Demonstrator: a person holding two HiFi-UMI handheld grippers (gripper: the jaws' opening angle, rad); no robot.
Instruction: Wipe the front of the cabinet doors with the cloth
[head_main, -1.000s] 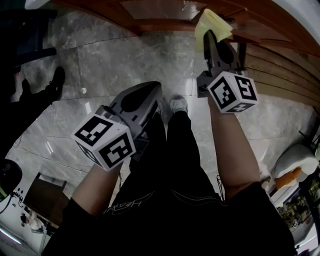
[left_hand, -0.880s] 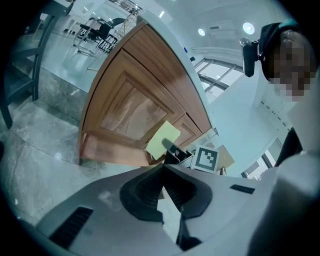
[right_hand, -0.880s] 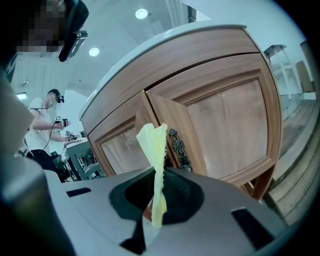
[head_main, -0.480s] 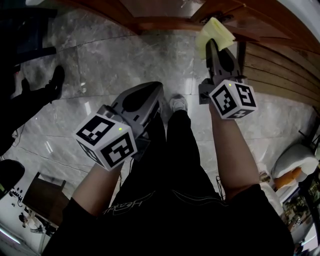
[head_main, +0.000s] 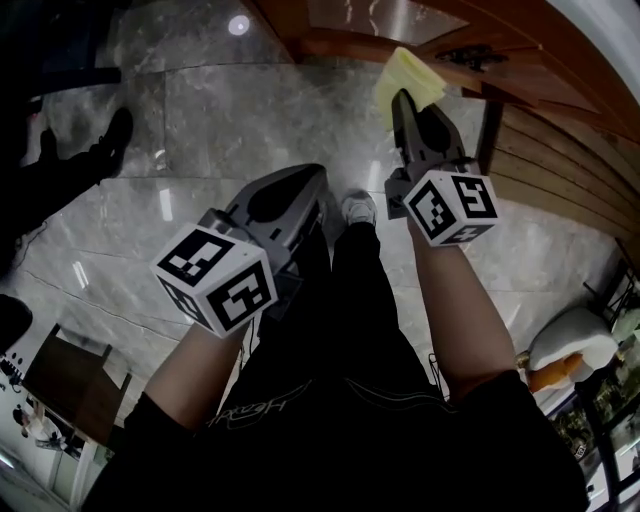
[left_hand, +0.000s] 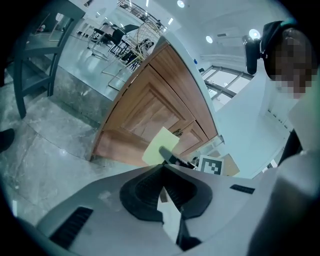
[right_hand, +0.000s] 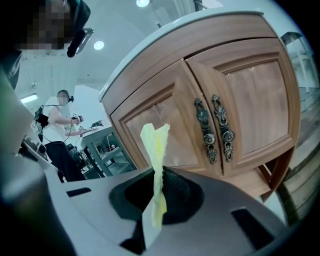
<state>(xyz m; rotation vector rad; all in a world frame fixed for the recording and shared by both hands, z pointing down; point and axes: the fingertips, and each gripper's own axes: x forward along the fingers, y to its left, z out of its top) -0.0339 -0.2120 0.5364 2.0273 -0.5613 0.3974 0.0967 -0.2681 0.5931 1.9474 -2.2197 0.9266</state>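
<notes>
A yellow cloth (head_main: 407, 78) is pinched in my right gripper (head_main: 400, 102), held out in front of the wooden cabinet doors (head_main: 470, 40). In the right gripper view the cloth (right_hand: 156, 150) stands up out of the shut jaws, just before the left door (right_hand: 160, 115) and left of two ornate metal handles (right_hand: 215, 129). Whether the cloth touches the wood I cannot tell. My left gripper (head_main: 305, 178) hangs low over my legs, shut and with nothing in it. The left gripper view shows the cloth (left_hand: 160, 146) and the cabinet (left_hand: 150, 110) beyond those shut jaws (left_hand: 163, 167).
Grey marble floor (head_main: 200, 110) lies below the cabinet. My own shoe (head_main: 358, 208) is near its base. Another person's shoes (head_main: 115, 140) are at the left. Slatted wood panelling (head_main: 560, 150) runs at the right, and a white chair (head_main: 570, 340) sits at lower right.
My right gripper and the cloth have shifted a little left and lower in the head view, and the cabinet handles have come into sight. The left gripper has stayed put.
</notes>
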